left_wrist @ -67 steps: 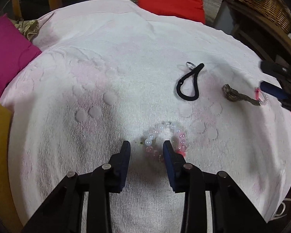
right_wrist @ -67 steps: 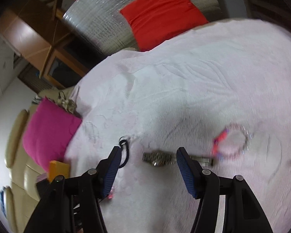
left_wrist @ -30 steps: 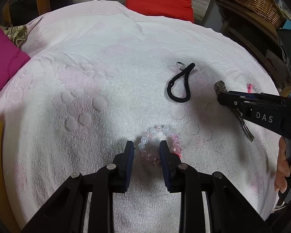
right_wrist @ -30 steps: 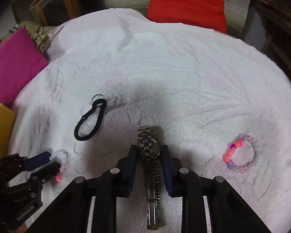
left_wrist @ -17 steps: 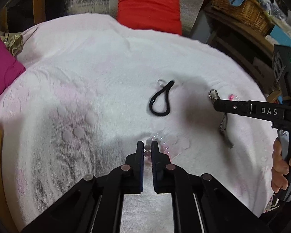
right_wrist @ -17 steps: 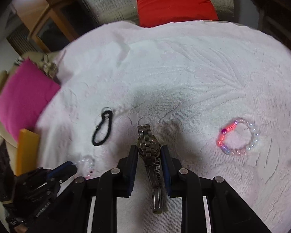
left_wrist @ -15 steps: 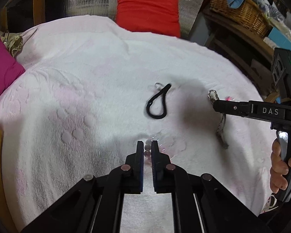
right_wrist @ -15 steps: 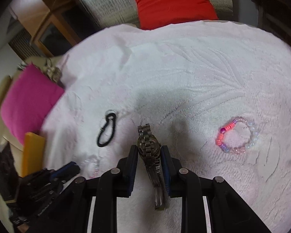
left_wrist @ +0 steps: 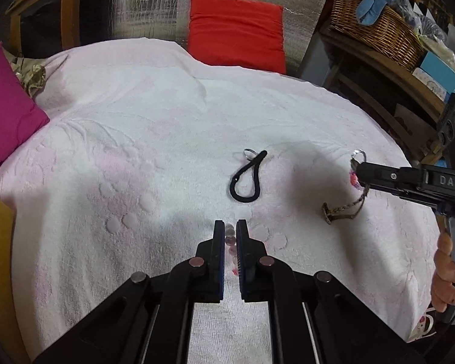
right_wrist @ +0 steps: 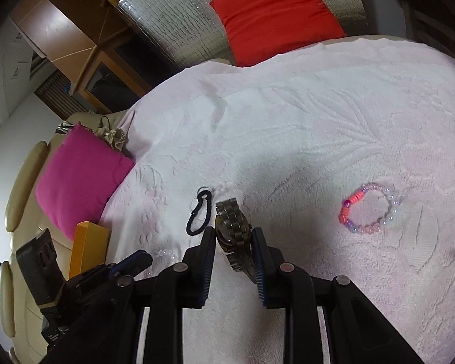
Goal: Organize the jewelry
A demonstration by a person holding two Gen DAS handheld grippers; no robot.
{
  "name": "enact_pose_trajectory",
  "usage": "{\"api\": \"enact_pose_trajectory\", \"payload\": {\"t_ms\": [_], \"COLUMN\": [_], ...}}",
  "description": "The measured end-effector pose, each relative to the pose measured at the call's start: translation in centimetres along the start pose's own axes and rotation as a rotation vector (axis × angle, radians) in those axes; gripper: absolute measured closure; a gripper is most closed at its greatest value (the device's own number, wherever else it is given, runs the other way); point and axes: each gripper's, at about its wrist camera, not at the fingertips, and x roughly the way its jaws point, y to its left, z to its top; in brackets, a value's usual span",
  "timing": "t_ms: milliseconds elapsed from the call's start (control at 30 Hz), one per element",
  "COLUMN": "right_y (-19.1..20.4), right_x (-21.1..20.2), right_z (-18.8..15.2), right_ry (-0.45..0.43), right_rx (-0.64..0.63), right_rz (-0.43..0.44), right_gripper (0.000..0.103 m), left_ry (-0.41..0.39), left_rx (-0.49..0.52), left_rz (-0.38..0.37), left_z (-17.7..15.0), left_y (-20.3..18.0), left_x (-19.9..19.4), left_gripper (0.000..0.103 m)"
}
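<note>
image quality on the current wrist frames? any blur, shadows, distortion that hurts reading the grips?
Left wrist view: sharp, strong fisheye bowing, dark corners; soft shadow on the towel ahead of the left gripper, pale beads low-contrast. Right wrist view: tilted horizon, sharp; watch in the right gripper clear; colourful bracelet slightly soft.

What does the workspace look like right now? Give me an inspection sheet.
Surface: pale pink towel with a raised pattern, spread out.
Job's things: metal watch and clear bead bracelet gripped; black hair tie and pink-orange bead bracelet lying on the towel.
Clutter: nothing seen.
Grippers: left gripper shut on the clear bead bracelet; right gripper shut on the watch.
Cables: nothing seen.
Surroundings: red cushion, magenta cushion, wicker basket.
</note>
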Motion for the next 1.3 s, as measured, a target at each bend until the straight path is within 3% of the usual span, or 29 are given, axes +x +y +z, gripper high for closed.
{"api": "enact_pose_trajectory", "payload": {"t_ms": [300, 933, 1133, 1300], "right_y": [-0.2, 0.4, 0.9, 0.4], "right_x": [-1.3, -3.9, -3.8, -1.4], "right_z": [-0.5, -3.1, -5.0, -5.5], "right_ry": [-0.017, -0.045, -0.018, 0.050], "right_rx": [0.026, 0.038, 0.052, 0.072], "right_rz": [0.047, 0.000, 0.005, -0.031], "right_gripper": [0.077, 0.077, 0.077, 0.077], "left_ry": [-0.020, -0.015, 0.004, 0.022], "left_rx": [-0.013, 0.006, 0.013, 0.019], "left_rz": [0.051, 0.132, 0.134, 0.131], "left_z": [0.3, -0.1, -0.4, -0.7], "left_y": [0.3, 0.2, 0.1, 0.3], "left_x": [0.2, 0.1, 0.4, 0.6], "left_gripper": [0.096, 0.096, 0.096, 0.096]}}
